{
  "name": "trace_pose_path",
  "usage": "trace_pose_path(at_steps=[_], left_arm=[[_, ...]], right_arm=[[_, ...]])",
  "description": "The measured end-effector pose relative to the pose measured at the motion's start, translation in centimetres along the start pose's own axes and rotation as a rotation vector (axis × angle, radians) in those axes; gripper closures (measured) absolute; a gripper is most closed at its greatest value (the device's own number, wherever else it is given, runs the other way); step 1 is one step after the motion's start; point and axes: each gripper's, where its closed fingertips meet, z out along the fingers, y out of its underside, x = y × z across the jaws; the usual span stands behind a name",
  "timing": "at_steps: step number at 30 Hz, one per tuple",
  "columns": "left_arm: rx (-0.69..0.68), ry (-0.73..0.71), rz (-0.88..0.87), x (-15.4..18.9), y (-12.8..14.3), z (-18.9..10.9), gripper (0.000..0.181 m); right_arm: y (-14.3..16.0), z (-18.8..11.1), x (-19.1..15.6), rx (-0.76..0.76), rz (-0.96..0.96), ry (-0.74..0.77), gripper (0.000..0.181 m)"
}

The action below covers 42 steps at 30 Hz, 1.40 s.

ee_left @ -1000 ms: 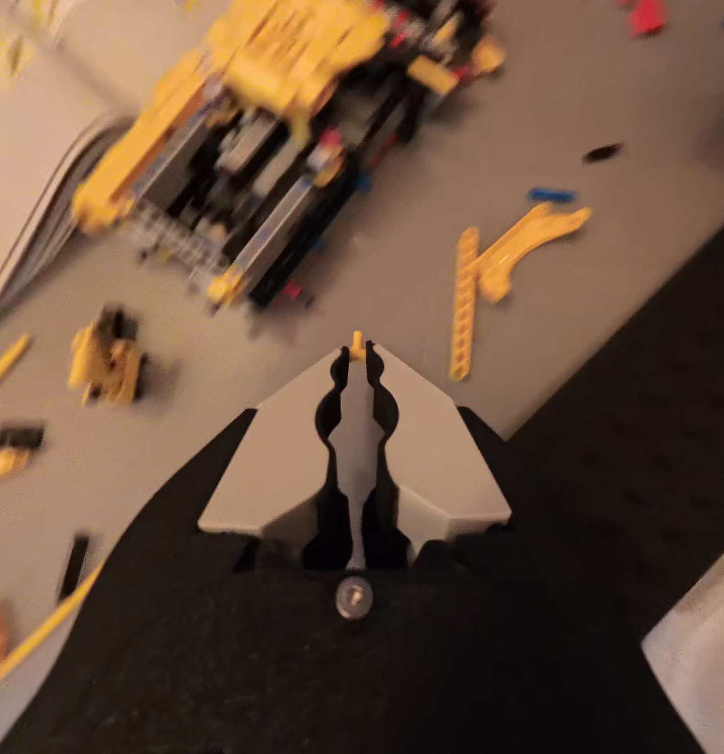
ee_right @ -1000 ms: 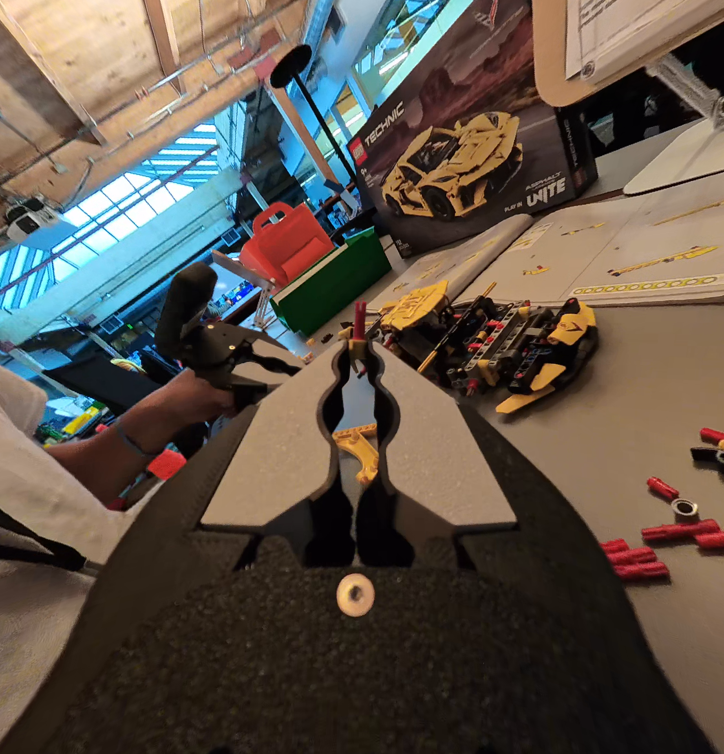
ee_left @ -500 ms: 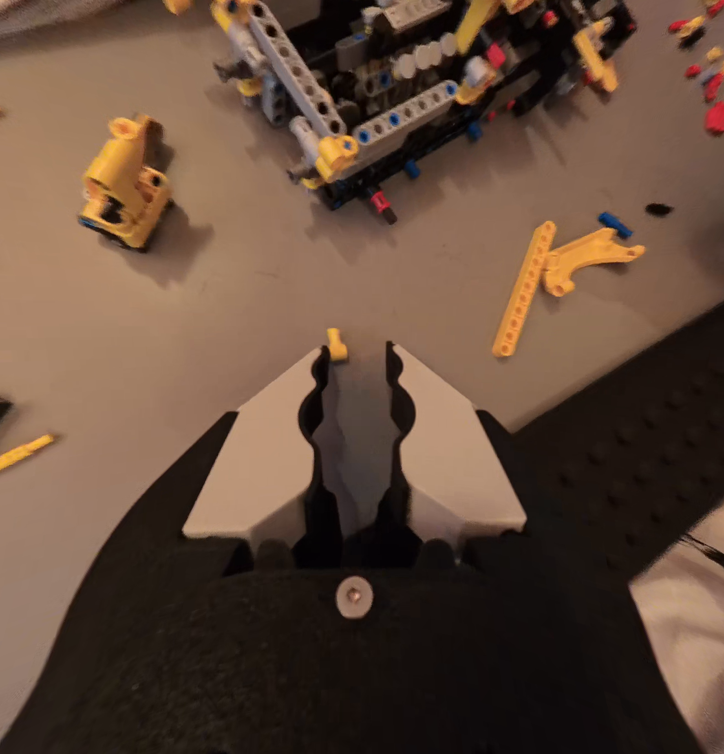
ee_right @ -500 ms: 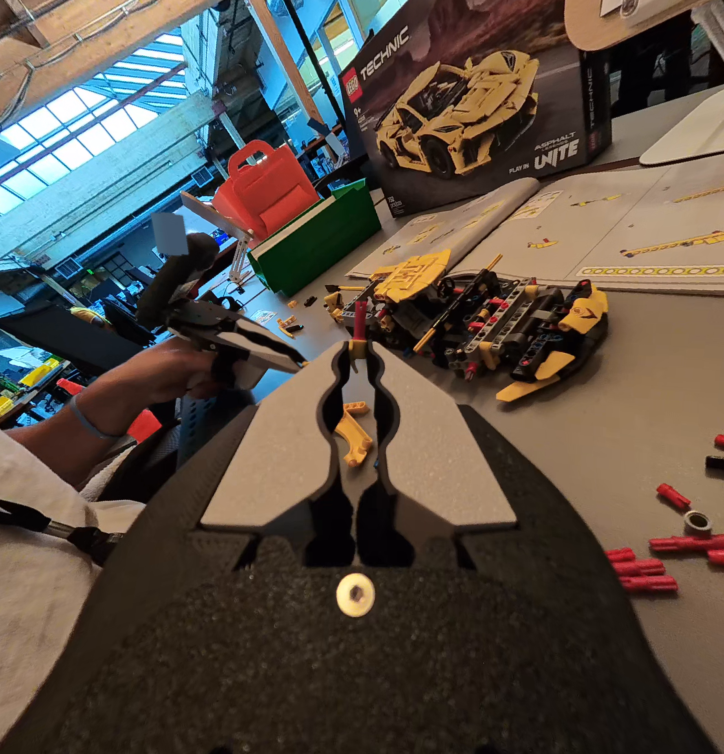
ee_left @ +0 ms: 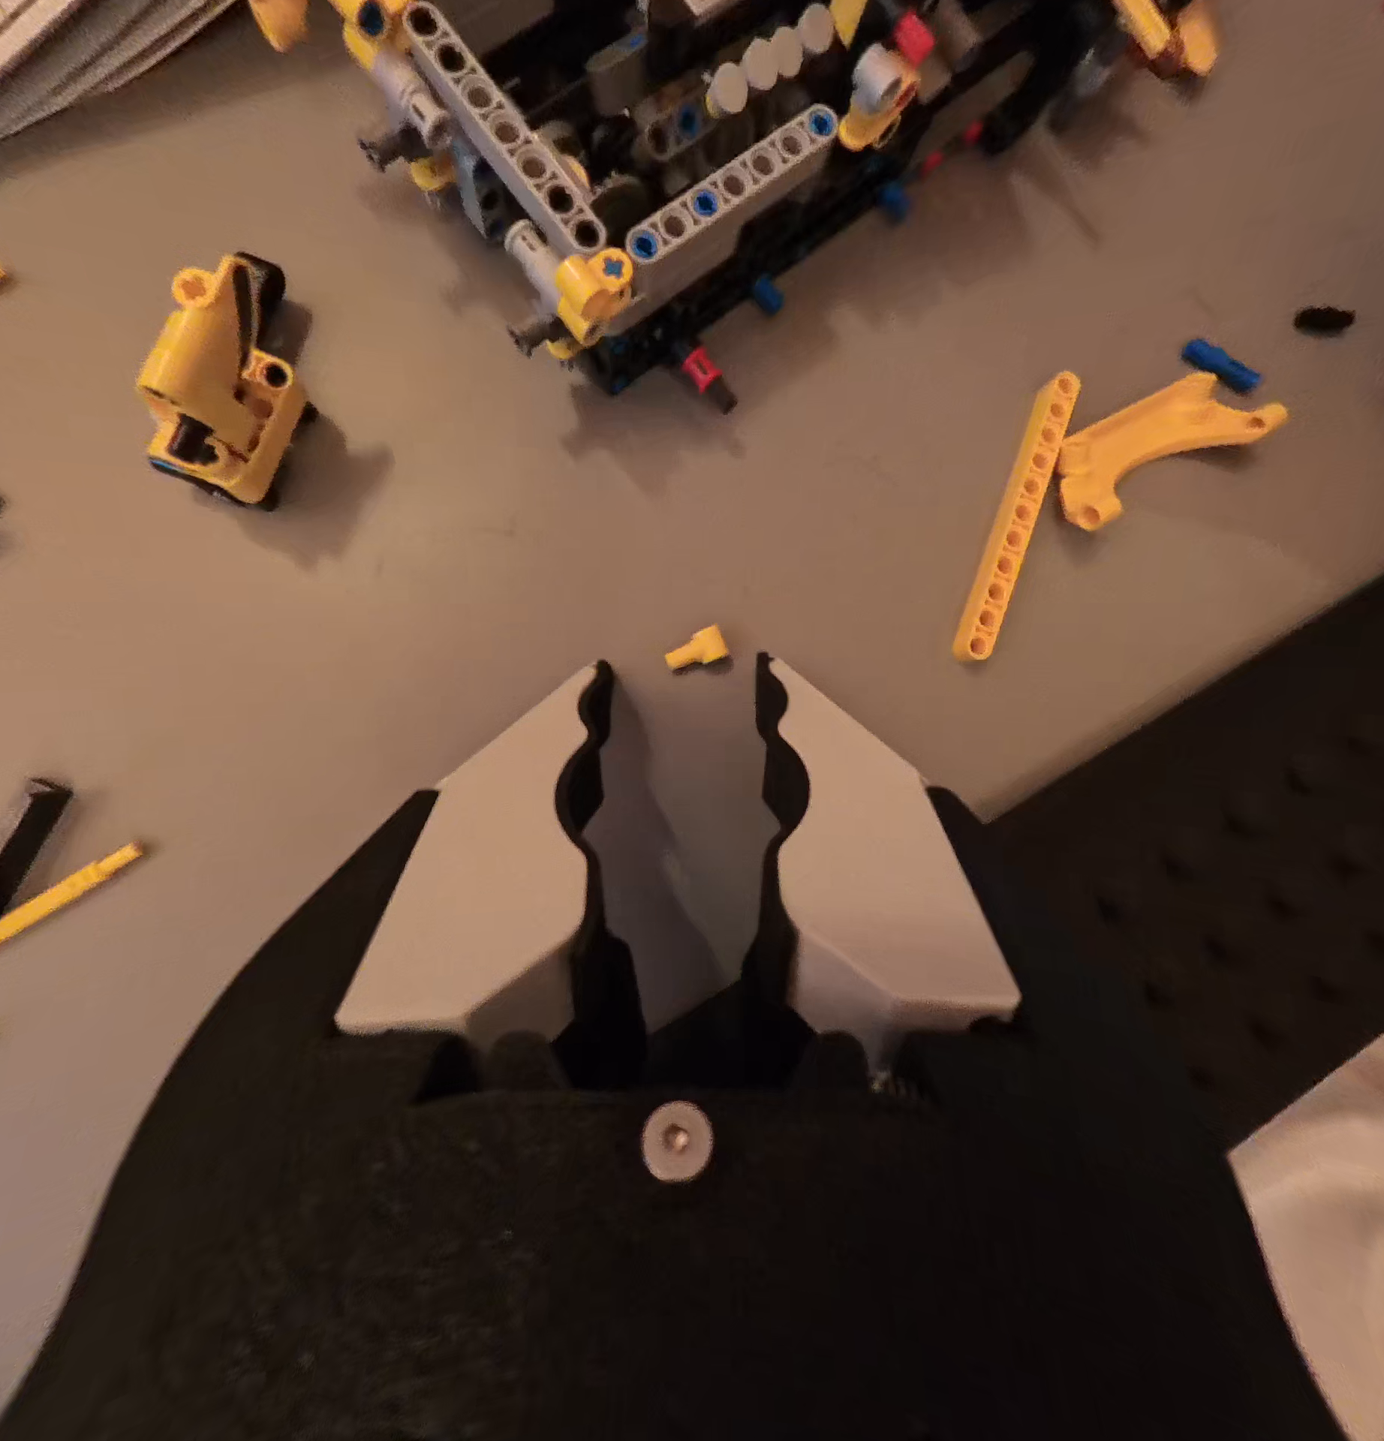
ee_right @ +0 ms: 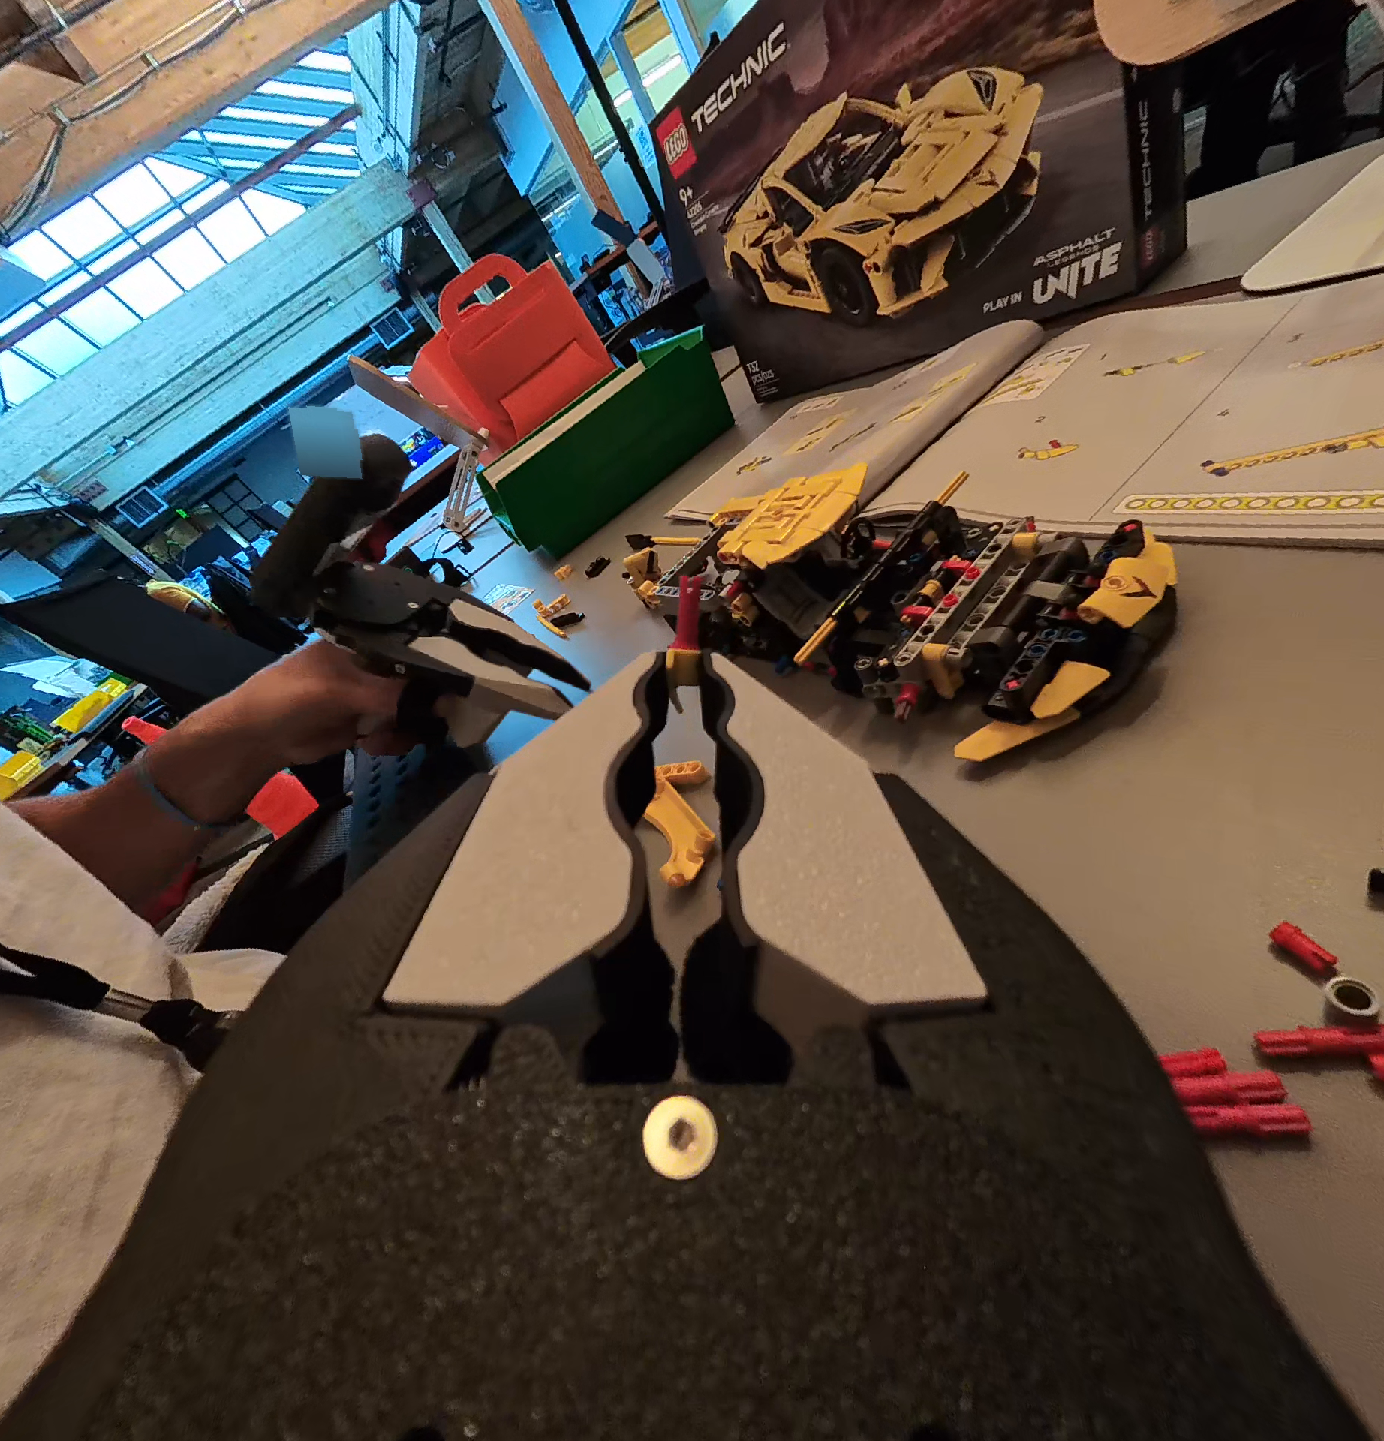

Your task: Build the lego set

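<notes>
The left claw hangs wide apart and empty over the table, and the small yellow connector lies loose just beyond its tips: a second ago it was pinched there. The right claw stays clamped on a yellow piece with a red axle, held upright, I'd guess for mating. The half-built car sits well ahead.
</notes>
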Motion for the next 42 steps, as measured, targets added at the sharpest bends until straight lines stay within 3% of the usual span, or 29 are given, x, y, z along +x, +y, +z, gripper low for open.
trace_pose_path(at_steps=[6,13,21,24,28,31,34,36,42], left_arm=[[0.003,-0.069,-0.034,-0.1,-0.2,0.3,0.145],[-0.024,-0.194,0.104,-1.8,-0.3,0.1,0.151],[-0.018,-0.099,0.092,-1.2,-0.4,0.4,0.151],[-0.006,-0.058,0.101,-1.0,-0.5,0.6,0.164],[0.015,-0.029,0.18,-0.9,-0.7,0.7,0.166],[0.134,0.001,0.394,0.6,-1.9,0.2,0.166],[0.473,0.044,0.645,4.4,-5.3,-2.4,0.166],[0.614,0.024,0.747,6.0,-6.6,-3.5,0.166],[0.66,0.073,0.773,7.4,-7.5,-3.1,0.166]], right_arm=[[-0.1,-0.1,-0.1,0.009,0.011,-0.017,0.175],[-0.1,-0.1,-0.3,0.008,0.011,-0.025,0.176],[-0.1,-0.1,-0.4,0.006,0.016,-0.032,0.175],[0.0,-0.1,-0.4,0.003,0.015,-0.034,0.175],[0.3,0.2,-0.7,-0.012,0.014,-0.045,0.175],[0.2,1.6,-2.0,-0.012,0.092,-0.112,0.175],[1.4,5.4,-3.7,-0.056,0.215,-0.172,0.175],[2.8,7.9,-5.0,-0.118,0.238,-0.205,0.175],[3.7,10.3,-6.7,-0.186,0.187,-0.232,0.175]])
